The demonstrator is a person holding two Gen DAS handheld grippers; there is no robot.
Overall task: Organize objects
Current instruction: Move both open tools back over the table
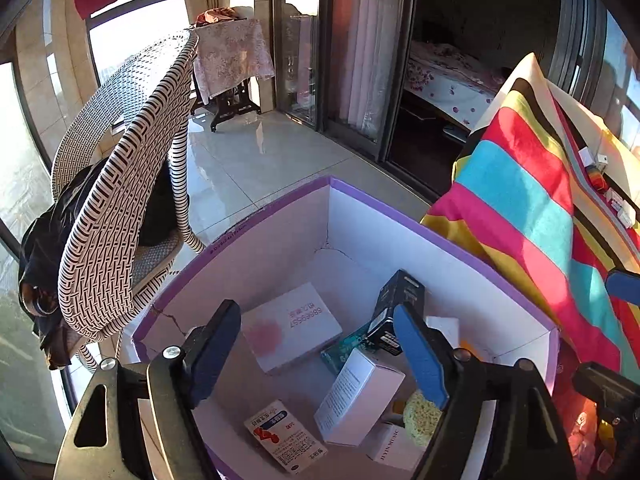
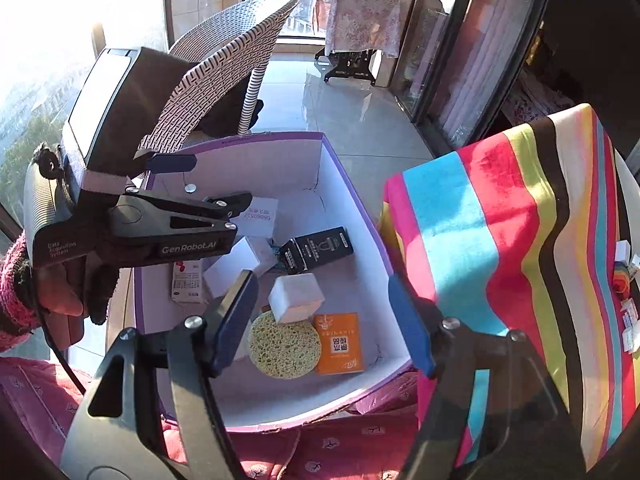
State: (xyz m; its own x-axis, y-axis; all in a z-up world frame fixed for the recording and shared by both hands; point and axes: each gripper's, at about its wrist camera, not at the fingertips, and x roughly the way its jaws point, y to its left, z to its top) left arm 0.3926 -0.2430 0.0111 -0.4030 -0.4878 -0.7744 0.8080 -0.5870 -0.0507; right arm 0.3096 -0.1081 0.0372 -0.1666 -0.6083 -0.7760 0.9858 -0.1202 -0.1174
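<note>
Sun glare whitens windows; left gripper point(image 2: 208, 184) partly hides boxed items point(image 2: 316, 250).

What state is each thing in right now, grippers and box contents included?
Left hand-held gripper: open, empty.
Right hand-held gripper: open, empty.
Purple box: lidless, holding items.
Black carton: lying tilted in box.
Round sponge: flat on box floor.
Orange packet: flat beside sponge.

A home is shown: a sunlit enclosed balcony with a tiled floor point(image 1: 256, 160), a wicker chair point(image 1: 120, 208), a cloth-draped table point(image 1: 232, 56), and a bed point(image 1: 452, 80) seen through sliding glass doors point(image 1: 304, 40).
</note>
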